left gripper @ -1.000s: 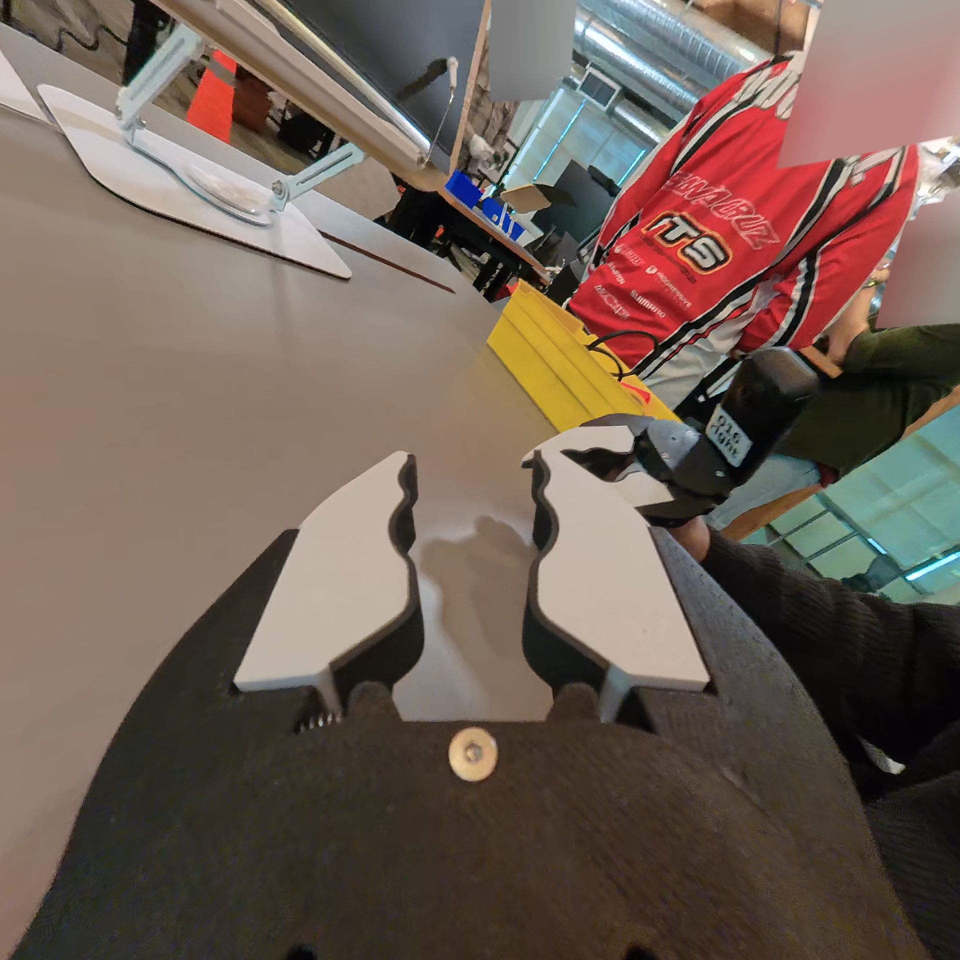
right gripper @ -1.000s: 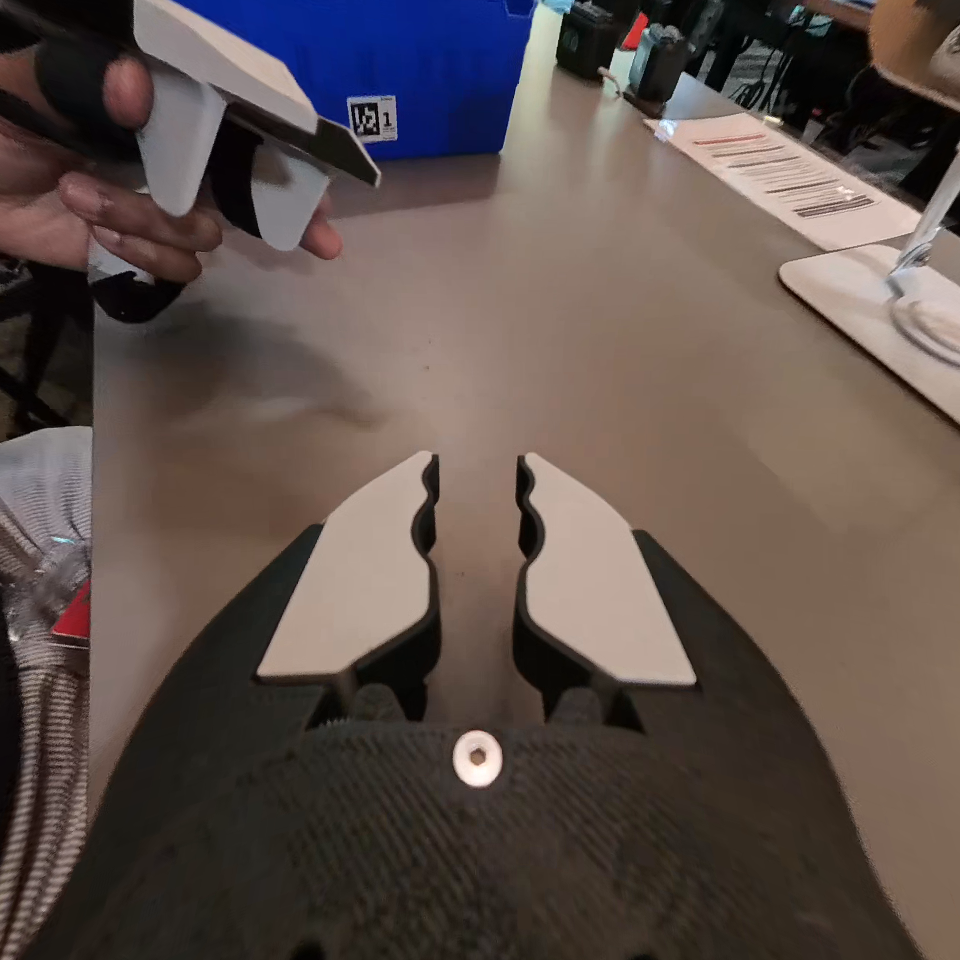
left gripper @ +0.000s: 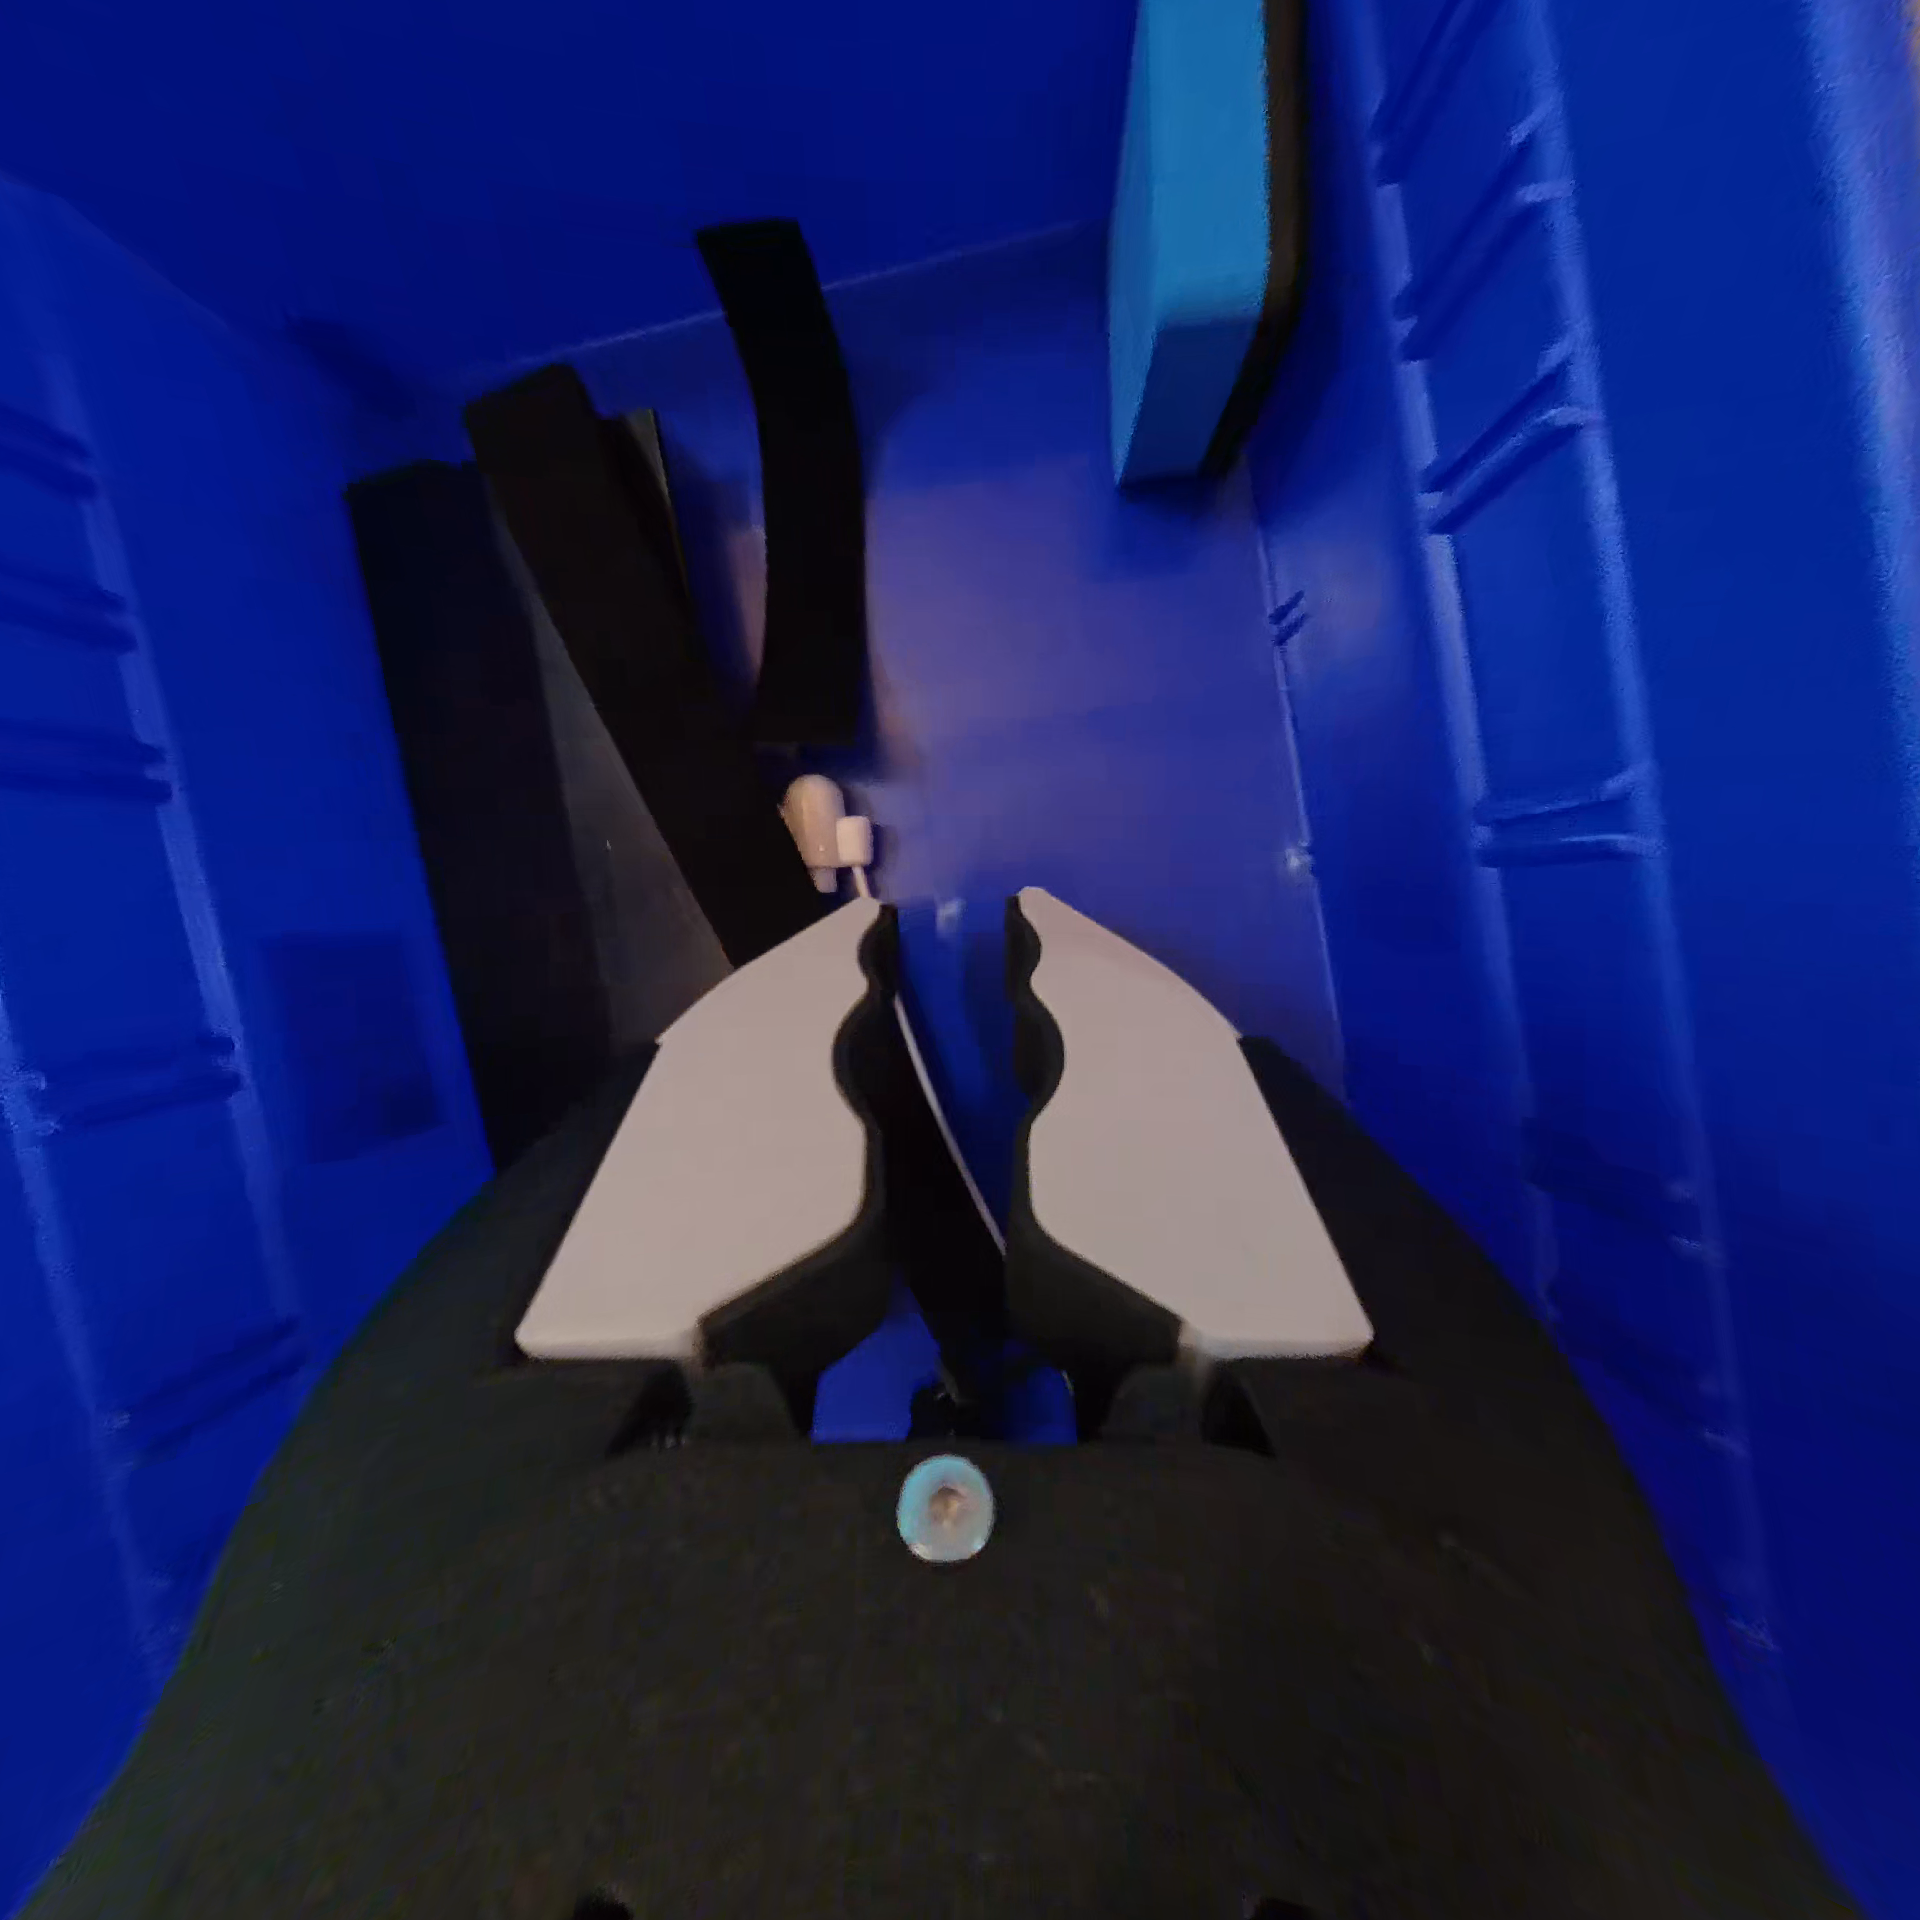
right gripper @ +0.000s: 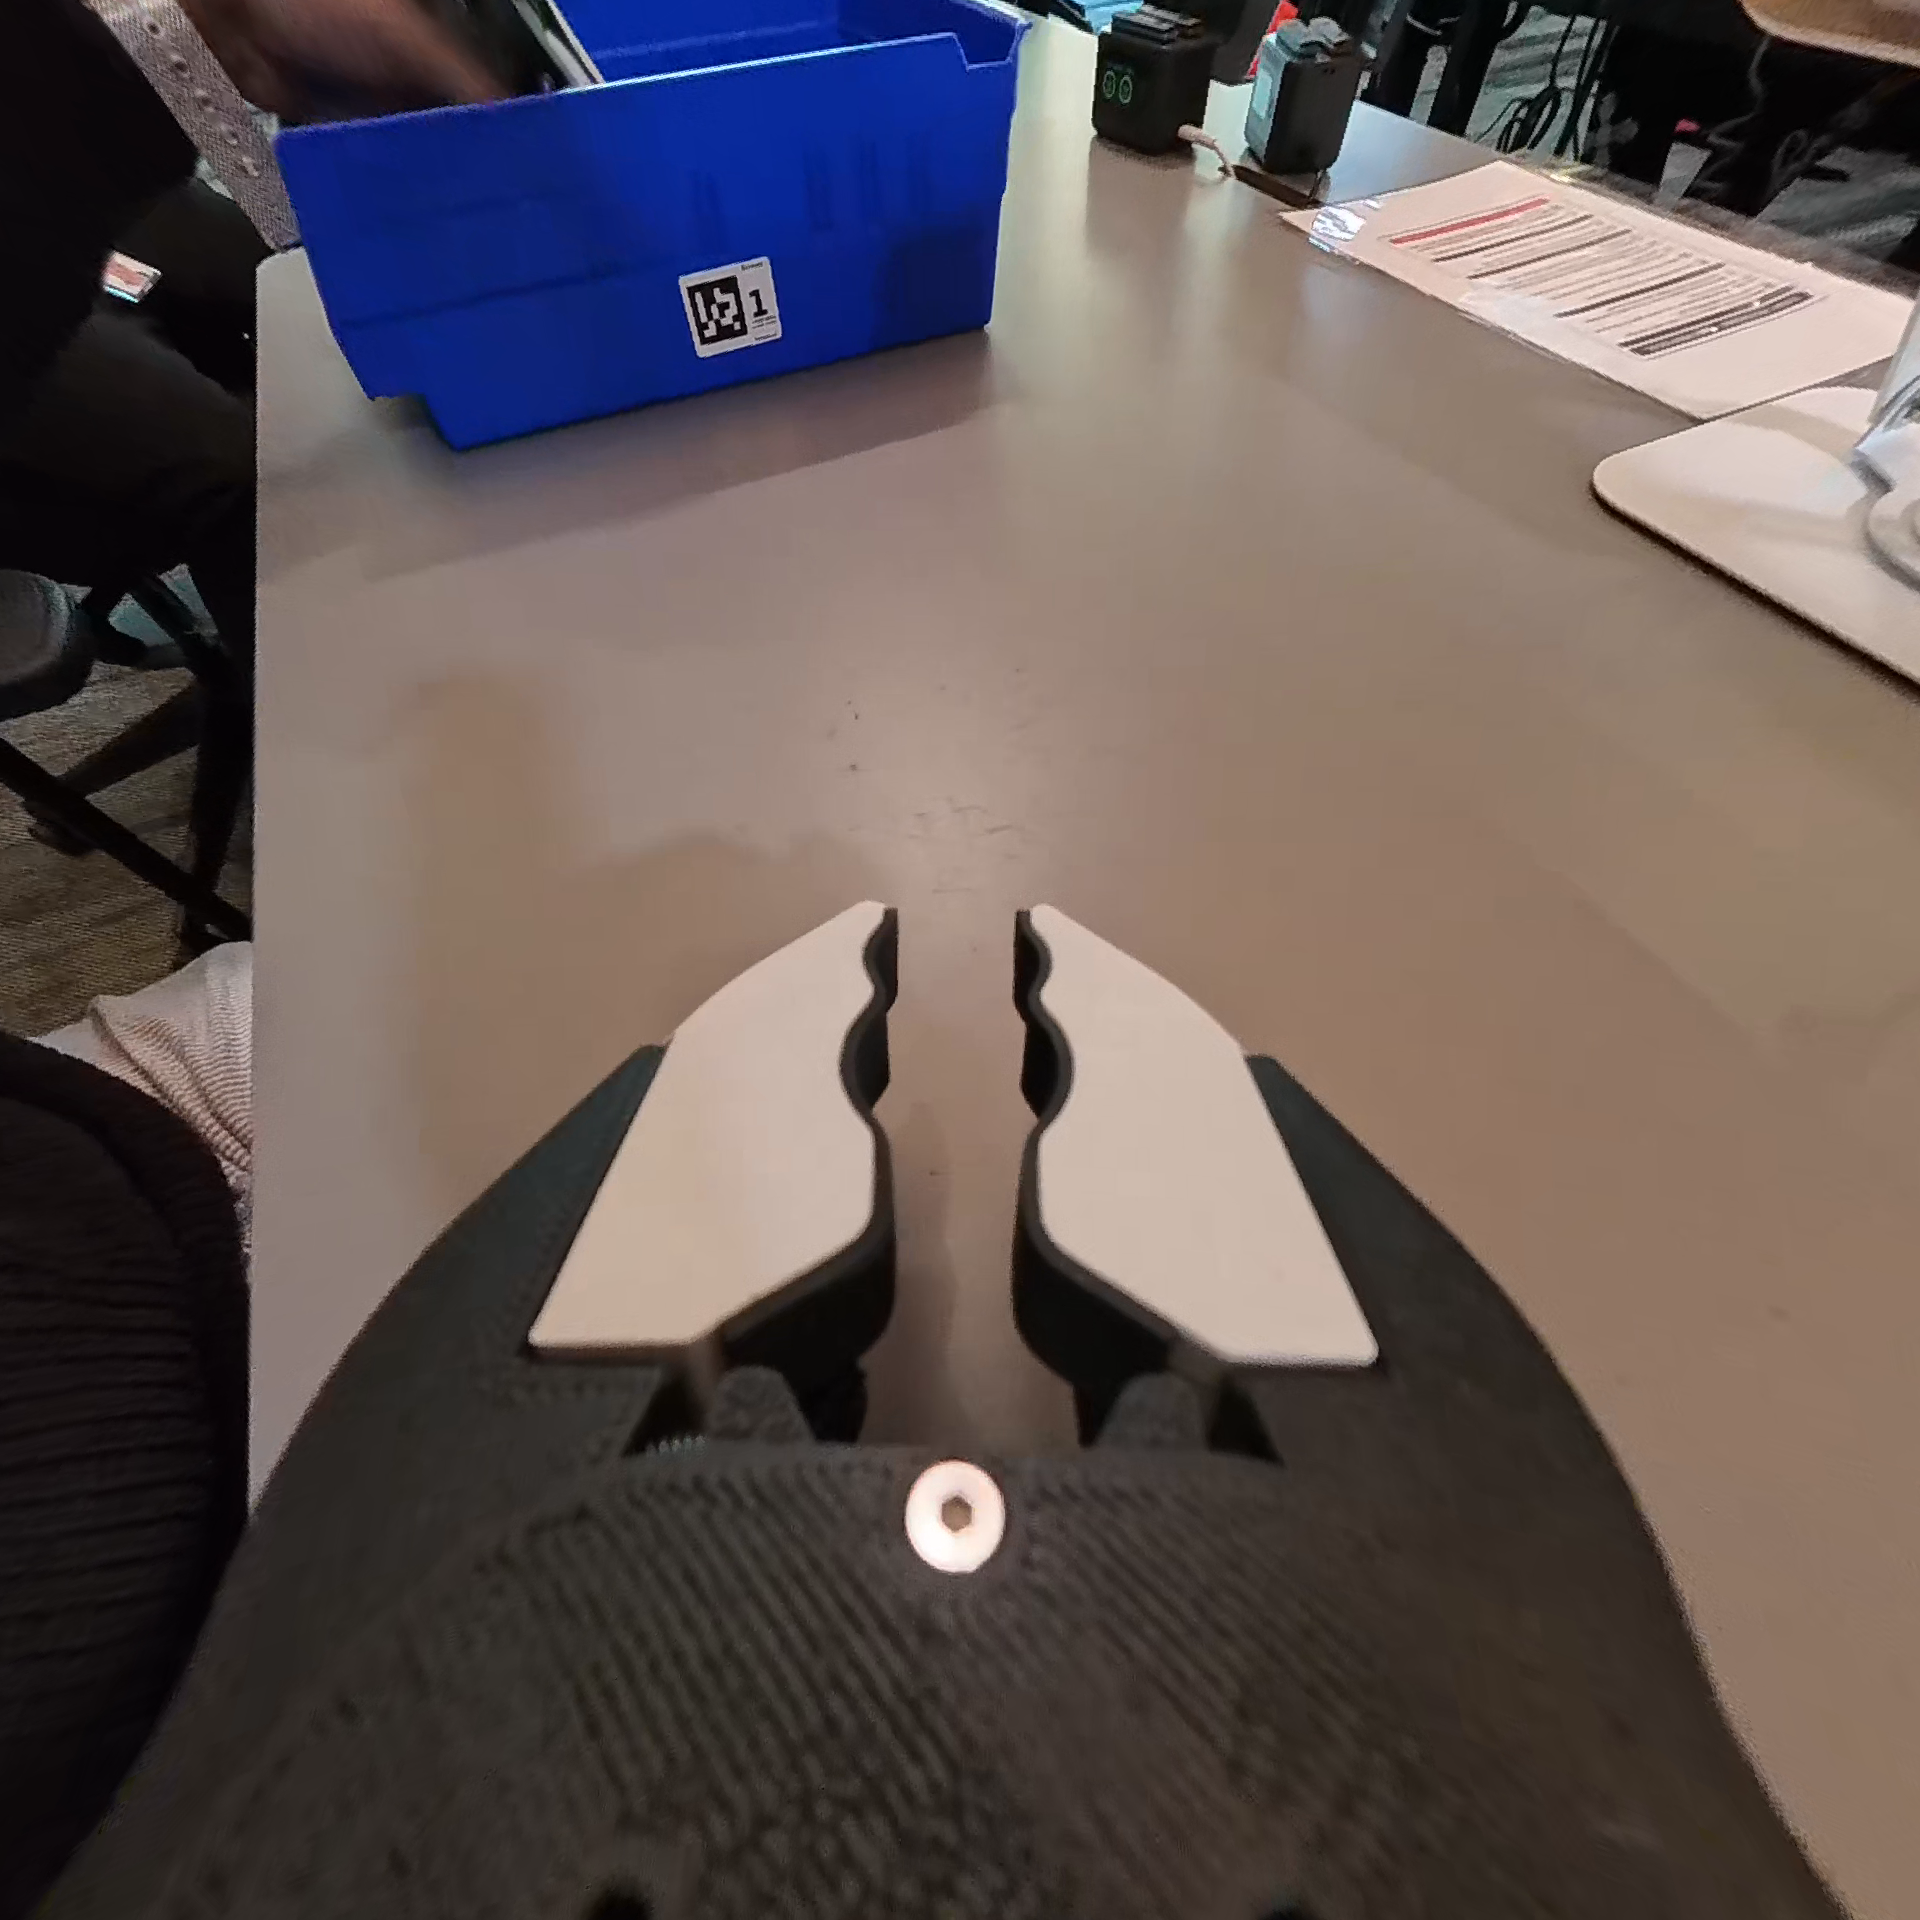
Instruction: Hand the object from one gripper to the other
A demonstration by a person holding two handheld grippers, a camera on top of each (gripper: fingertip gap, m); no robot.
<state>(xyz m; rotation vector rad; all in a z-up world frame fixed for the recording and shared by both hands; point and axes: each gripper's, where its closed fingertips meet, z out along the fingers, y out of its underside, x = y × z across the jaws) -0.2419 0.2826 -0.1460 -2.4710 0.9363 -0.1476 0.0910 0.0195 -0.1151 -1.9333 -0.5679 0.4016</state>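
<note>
Left tongs (left gripper: 948,909) are inside the blue bin (left gripper: 1558,727), jaws parted and holding nothing, pointed at the bin floor, evidently to pick an object for the handover. A small white earpiece with thin cord (left gripper: 826,831) lies at 12 o'clock just beyond the tips; its cord runs back between the jaws. Which item is the intended object cannot be told. Black straps (left gripper: 800,488) lie at 11 o'clock, crowding the earpiece. A light-blue block with black backing (left gripper: 1184,239) leans on the wall at 1 o'clock, well clear.

Right tongs (right gripper: 954,920) hover over the table (right gripper: 1143,644), parted and empty, apparently waiting to receive. From there the bin sits at 11 o'clock; a printed sheet (right gripper: 1600,270) lies at 2 o'clock.
</note>
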